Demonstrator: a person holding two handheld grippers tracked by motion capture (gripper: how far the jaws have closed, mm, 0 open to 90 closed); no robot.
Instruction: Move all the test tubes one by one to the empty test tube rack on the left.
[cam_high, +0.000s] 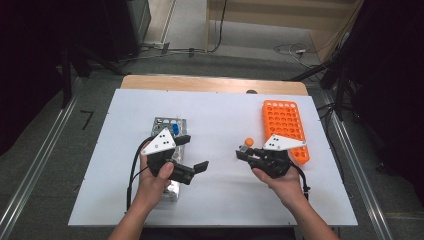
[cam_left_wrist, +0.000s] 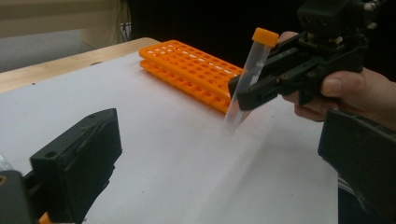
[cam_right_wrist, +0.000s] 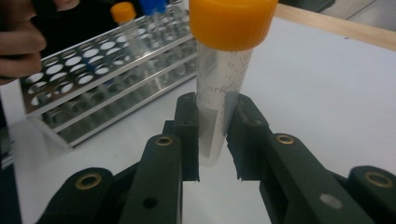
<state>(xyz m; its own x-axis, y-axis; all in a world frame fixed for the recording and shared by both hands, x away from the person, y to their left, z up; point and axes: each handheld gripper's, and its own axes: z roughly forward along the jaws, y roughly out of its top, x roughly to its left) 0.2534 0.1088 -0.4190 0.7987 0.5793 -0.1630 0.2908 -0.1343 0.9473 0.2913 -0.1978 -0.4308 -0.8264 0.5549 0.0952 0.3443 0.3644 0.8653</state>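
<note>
- While both forearms came in from the bottom edge of the high view, the left hand (cam_high: 159, 176) and right hand (cam_high: 280, 179) each held a gripper over the white table (cam_high: 220, 195).
- Left gripper (cam_high: 192, 157): jaws spread wide apart, nothing btwn them. It hung above the near end of the metal rack (cam_high: 167, 125).
- Right gripper (cam_right_wrist: 214, 140): clamped on a clear tube (cam_right_wrist: 219, 88) w/ an orange cap (cam_right_wrist: 231, 21), pinched on its lower half. In the left gripper view the tube leaned a bit, cap up top, bottom tip just clear of the table afaict.
- Metal rack sat left of centre. In the right gripper view it held another orange-capped tube (cam_right_wrist: 126, 23) & at least one blue-capped tube (cam_right_wrist: 152, 7) at the far end; most holes looked empty.
- Orange rack (cam_high: 285, 127) lay further back on the right side, just beyond the right gripper, holes empty as far as I could see.
- Past the table's wooden back edge (cam_high: 210, 82): grey floor w/ cables (cam_high: 295, 50).
</note>
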